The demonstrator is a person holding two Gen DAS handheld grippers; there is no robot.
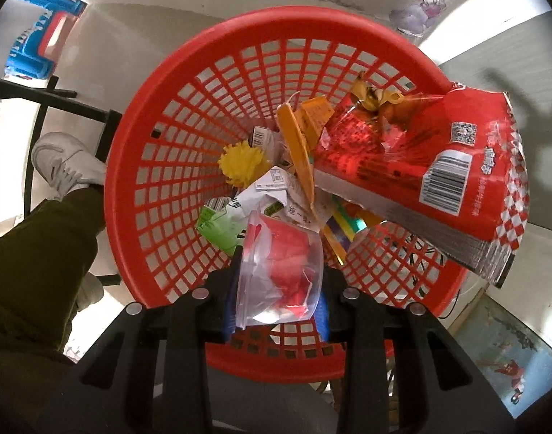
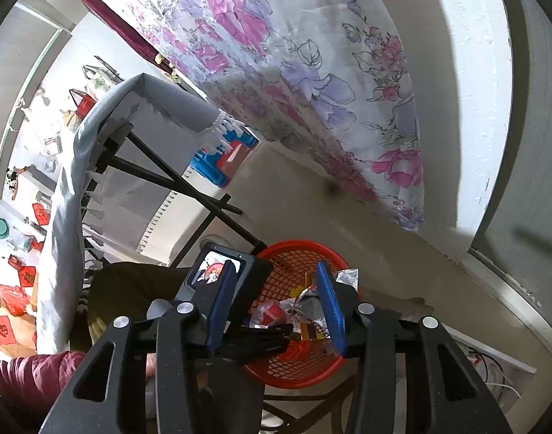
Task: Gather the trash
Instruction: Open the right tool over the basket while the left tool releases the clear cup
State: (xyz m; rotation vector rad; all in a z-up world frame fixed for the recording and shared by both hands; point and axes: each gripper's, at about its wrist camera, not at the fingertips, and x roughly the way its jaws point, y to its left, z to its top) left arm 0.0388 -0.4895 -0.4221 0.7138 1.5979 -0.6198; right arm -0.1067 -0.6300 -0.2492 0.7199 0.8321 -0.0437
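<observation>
Trash cup point(image 1: 279, 275), clamped by the left gripper point(image 1: 276, 311) over the basket point(image 1: 160, 108), could snag; the right gripper point(image 2: 276, 311) is held open, empty.

Basket point(image 1: 160, 115) bottom buried under trash.

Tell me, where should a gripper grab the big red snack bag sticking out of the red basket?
Grip the red snack bag by its flat end poking past the red basket rim, coming from outside the basket. That end is thin, free and clear of the other trash, so fingers could probably pinch it across its flat sides.
</observation>
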